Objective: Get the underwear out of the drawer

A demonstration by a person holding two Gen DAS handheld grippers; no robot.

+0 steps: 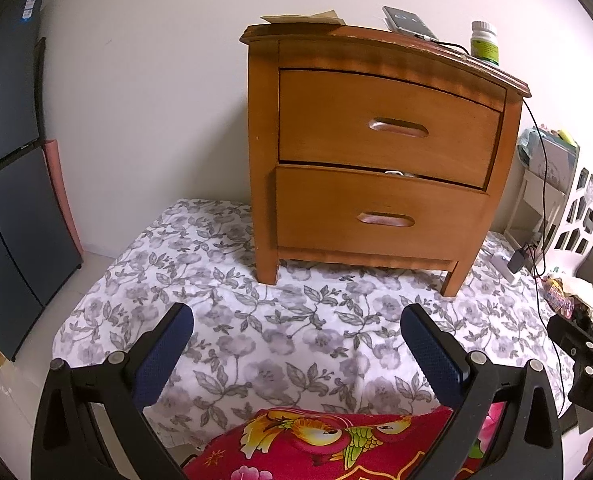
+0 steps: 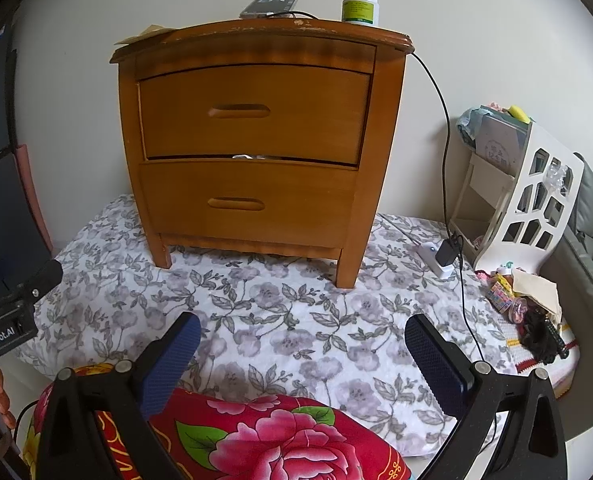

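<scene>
A wooden nightstand [image 1: 376, 152] [image 2: 252, 140] with two drawers stands on a floral sheet against the wall. The top drawer [image 1: 388, 128] [image 2: 252, 112] and the bottom drawer [image 1: 376, 216] [image 2: 248, 204] both look pushed in. A bit of pale fabric [image 1: 396, 174] [image 2: 244, 157] peeks out of the gap between them. My left gripper [image 1: 296, 320] is open, well in front of the nightstand and holding nothing. My right gripper [image 2: 302, 330] is likewise open and holds nothing, at a similar distance.
A phone [image 2: 270, 4], a pill bottle [image 2: 360, 4] and papers [image 1: 304, 18] sit on the nightstand top. A black cable [image 2: 444, 128] runs down to a charger [image 2: 444, 256]. A white rack [image 2: 528, 200] stands at right, a dark cabinet [image 1: 12, 200] at left. A red floral cushion [image 2: 256, 440] lies below the grippers.
</scene>
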